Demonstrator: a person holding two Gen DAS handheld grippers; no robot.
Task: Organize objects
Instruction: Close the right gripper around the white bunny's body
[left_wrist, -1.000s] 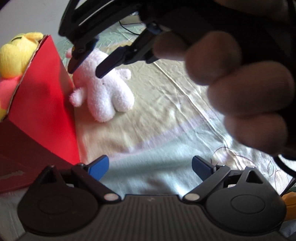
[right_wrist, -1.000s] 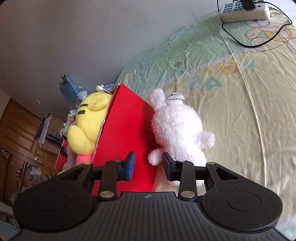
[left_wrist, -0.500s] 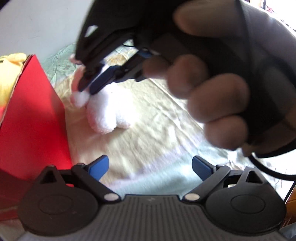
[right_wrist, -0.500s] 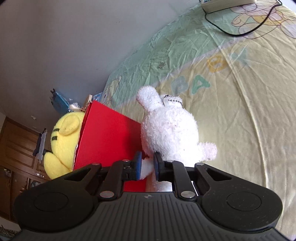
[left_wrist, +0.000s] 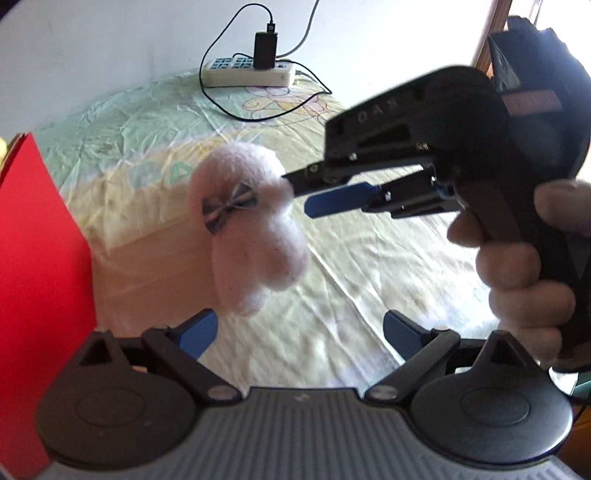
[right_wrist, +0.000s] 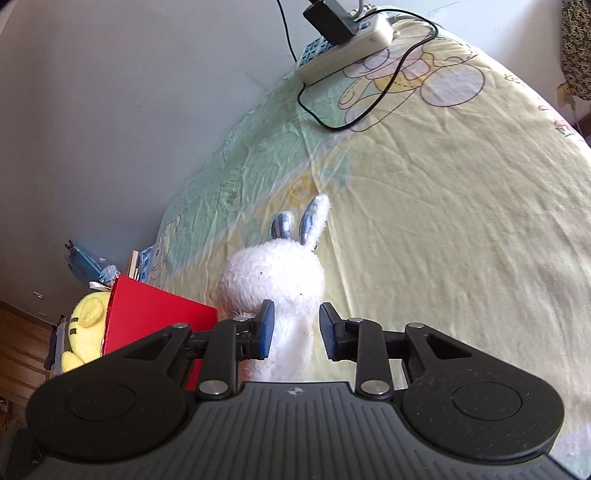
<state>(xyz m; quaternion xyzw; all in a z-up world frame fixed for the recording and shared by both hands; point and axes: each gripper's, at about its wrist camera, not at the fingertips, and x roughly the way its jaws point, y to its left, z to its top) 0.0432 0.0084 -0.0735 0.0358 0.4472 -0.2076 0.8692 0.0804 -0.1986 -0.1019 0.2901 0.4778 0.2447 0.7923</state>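
A white plush rabbit with a striped bow hangs in the air above the bed, to the right of a red box. My right gripper is shut on the rabbit's side and holds it up. In the right wrist view the rabbit sits between the fingers of the right gripper, its blue-lined ears pointing away. The red box holds a yellow plush toy. My left gripper is open and empty, below the rabbit.
A yellow and green cartoon bedsheet covers the bed. A white power strip with a black charger and a cable lies at the far edge by the wall. Wooden furniture stands beyond the box.
My right gripper closed on the white rabbit and lifted it off the sheet, away from the red box. The rabbit turned, so its bow faces the left wrist camera.
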